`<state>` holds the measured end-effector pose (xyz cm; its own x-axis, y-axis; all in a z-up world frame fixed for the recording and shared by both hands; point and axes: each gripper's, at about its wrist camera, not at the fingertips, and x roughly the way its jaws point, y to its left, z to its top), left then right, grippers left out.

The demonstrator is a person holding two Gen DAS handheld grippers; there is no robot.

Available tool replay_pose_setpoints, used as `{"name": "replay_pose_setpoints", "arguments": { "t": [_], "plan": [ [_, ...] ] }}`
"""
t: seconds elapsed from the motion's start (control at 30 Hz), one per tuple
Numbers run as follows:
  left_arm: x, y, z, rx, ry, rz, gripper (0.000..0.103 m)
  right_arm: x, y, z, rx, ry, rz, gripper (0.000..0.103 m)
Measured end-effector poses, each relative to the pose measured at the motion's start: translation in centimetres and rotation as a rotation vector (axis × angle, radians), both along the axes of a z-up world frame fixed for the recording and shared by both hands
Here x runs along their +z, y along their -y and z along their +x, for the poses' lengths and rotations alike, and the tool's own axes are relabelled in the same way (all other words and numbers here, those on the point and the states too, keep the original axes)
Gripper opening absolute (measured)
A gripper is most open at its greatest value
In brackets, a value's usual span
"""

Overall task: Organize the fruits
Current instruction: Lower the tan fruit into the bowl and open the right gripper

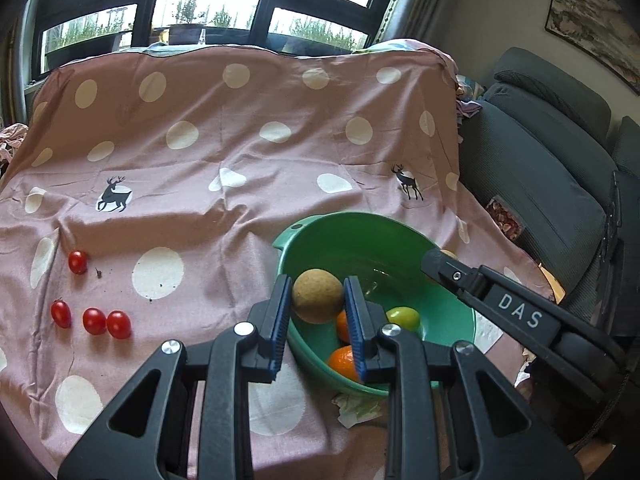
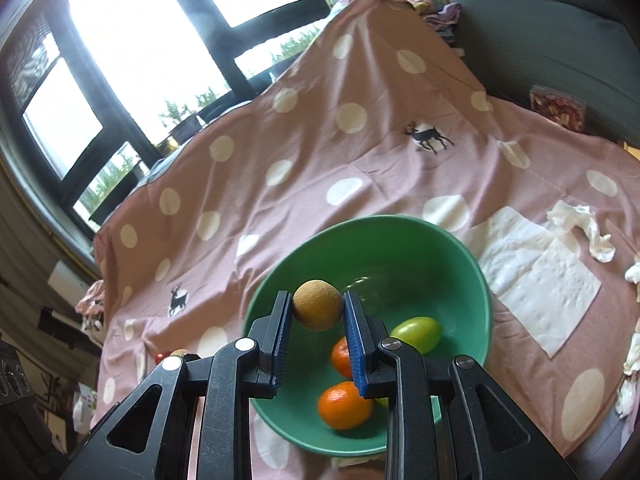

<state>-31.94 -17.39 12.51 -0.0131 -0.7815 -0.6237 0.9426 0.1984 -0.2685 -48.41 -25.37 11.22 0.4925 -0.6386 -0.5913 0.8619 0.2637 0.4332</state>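
Readable text, one item only: the white capital letters "DAS", printed on the black arm of my right gripper (image 1: 434, 266) where it crosses the lower right of my left wrist view, reaching over the near right part of the table. The letters run along the arm and tilt with it. My right wrist view shows no lettering on anything. The pink cloth (image 1: 240, 120) covering the table carries white dots and black deer figures, no words. The framed picture (image 1: 596, 16) on the wall shows no legible writing.
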Motion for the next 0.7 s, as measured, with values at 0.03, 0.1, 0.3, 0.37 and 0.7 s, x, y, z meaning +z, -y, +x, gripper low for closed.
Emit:
{"name": "replay_pose_setpoints", "arguments": {
  "t": [0.03,0.1,0.3,0.37,0.7],
  "plan": [
    [-0.1,0.2,-0.1,-0.012,-0.008,0.002,0.026,-0.1,0.1,-0.2,-0.01,-0.003,0.004,0.027],
    [-0.3,0.6,-0.5,-0.043,-0.029,0.005,0.026,-0.3,0.3,-0.5,-0.025,-0.01,0.012,0.027],
    [-1.2,2.0,-1.4,-0.09,-0.037,0.036,0.026,-1.0,1.1,-1.2,-0.045,-0.013,0.05,0.027],
    [-1.5,2.3,-1.5,-0.109,-0.057,0.045,0.026,-1.3,1.4,-1.3,-0.054,-0.021,0.064,0.027],
    [-3.1,3.9,-2.6,-0.172,-0.078,0.103,0.026,-2.5,2.1,-1.8,-0.072,-0.028,0.118,0.027]
  ]
}}
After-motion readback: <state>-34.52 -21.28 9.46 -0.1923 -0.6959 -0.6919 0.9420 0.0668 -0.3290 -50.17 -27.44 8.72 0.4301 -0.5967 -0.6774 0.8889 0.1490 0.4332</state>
